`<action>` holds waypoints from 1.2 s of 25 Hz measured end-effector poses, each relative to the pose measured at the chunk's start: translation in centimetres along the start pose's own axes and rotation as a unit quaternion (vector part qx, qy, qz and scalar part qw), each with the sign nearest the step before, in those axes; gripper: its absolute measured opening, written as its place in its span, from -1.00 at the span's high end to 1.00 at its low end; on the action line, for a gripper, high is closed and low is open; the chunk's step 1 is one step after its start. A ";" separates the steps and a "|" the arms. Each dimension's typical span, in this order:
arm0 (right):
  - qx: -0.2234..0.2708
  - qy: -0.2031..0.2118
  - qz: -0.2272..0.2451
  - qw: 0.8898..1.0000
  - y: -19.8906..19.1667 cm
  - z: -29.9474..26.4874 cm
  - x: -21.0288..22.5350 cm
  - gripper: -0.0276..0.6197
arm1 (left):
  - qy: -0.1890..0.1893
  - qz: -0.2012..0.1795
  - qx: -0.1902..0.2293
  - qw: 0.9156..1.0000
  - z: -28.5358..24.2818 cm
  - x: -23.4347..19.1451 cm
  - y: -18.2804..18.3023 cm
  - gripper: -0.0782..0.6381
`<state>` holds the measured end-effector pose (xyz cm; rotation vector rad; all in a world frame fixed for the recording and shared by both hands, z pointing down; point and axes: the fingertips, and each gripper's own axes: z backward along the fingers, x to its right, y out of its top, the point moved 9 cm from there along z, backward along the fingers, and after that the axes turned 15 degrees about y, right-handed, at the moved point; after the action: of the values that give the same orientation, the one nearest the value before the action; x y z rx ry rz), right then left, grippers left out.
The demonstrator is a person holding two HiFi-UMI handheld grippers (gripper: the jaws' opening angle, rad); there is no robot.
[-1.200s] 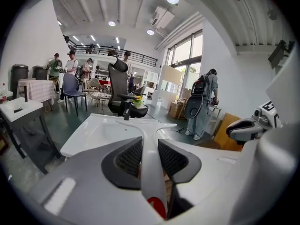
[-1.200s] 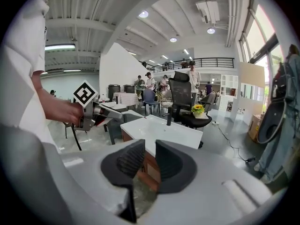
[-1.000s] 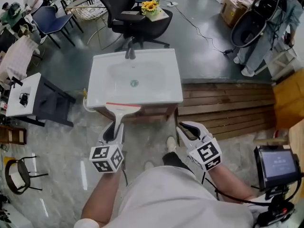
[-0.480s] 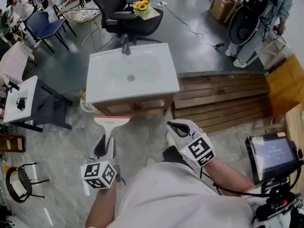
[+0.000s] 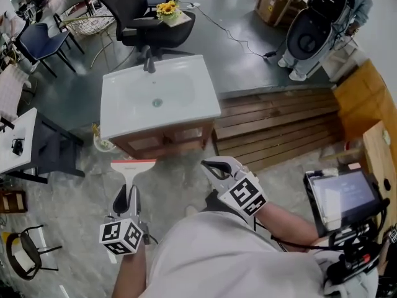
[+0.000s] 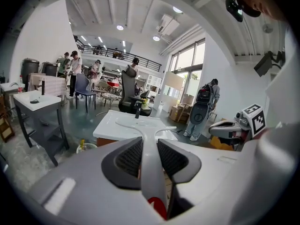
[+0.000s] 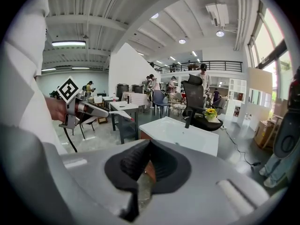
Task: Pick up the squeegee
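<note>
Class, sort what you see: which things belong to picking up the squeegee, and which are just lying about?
Job: squeegee, left hand-held gripper shut on it.
Lying about: washbasin, office chair, sunflowers, wooden platform, screen.

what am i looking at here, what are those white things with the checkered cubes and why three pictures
There is no robot: a person holds a two-jawed clamp, called a gripper, in each hand. The cubes are part of them. One picture comes from a camera on the person's head, looking down. The other two come from cameras on each gripper, looking along its jaws. The left gripper is clamped on the handle of a white squeegee, held above the floor. The right gripper is closed and holds nothing. Ahead stands a white washbasin with a dark tap.
</note>
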<state>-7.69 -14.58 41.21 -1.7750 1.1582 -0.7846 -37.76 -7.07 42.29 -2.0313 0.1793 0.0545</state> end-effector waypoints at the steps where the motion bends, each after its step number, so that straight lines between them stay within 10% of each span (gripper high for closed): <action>1: 0.001 0.000 0.001 1.000 0.0 -0.1 -0.1 0.91 | -0.001 -0.001 0.002 1.000 0.1 0.0 0.0 0.48; 30: 0.002 0.000 0.012 1.000 0.2 0.7 -0.4 0.91 | -0.019 -0.003 0.009 1.000 0.0 1.3 0.0 0.48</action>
<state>-7.36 -14.01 40.69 -1.7550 1.1764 -0.7726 -36.45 -7.22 42.20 -2.0105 0.1501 0.0881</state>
